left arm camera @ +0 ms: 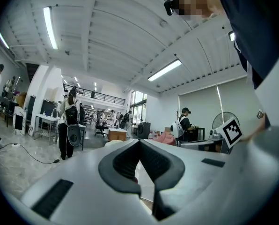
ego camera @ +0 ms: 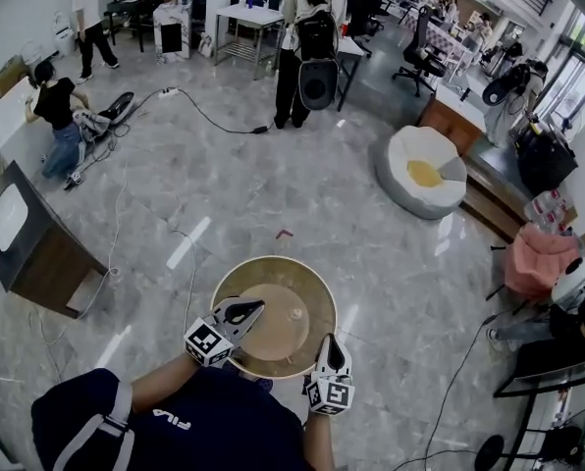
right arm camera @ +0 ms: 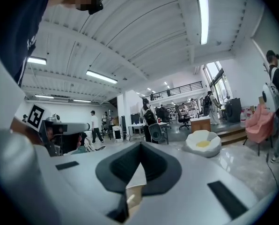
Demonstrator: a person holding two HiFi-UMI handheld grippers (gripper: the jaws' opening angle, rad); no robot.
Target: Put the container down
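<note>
A round tan container [ego camera: 273, 265] with a wide rim hangs above the grey marble floor in the head view, just in front of the person's body. My left gripper [ego camera: 243, 311] is shut on its left rim, and my right gripper [ego camera: 332, 345] is shut on its near right rim. In the left gripper view the dark jaws [left arm camera: 140, 141] meet at the tips, with a sliver of the container [left arm camera: 145, 201] between them. In the right gripper view the jaws [right arm camera: 140, 145] close over the tan container edge [right arm camera: 133, 192]. Both grippers point about level.
A white beanbag with a yellow cushion [ego camera: 425, 170] sits to the right. A person with a backpack [ego camera: 310, 47] stands ahead. A dark cabinet [ego camera: 32, 248] and floor cables [ego camera: 189, 263] are at the left, a pink chair [ego camera: 540, 259] at the far right.
</note>
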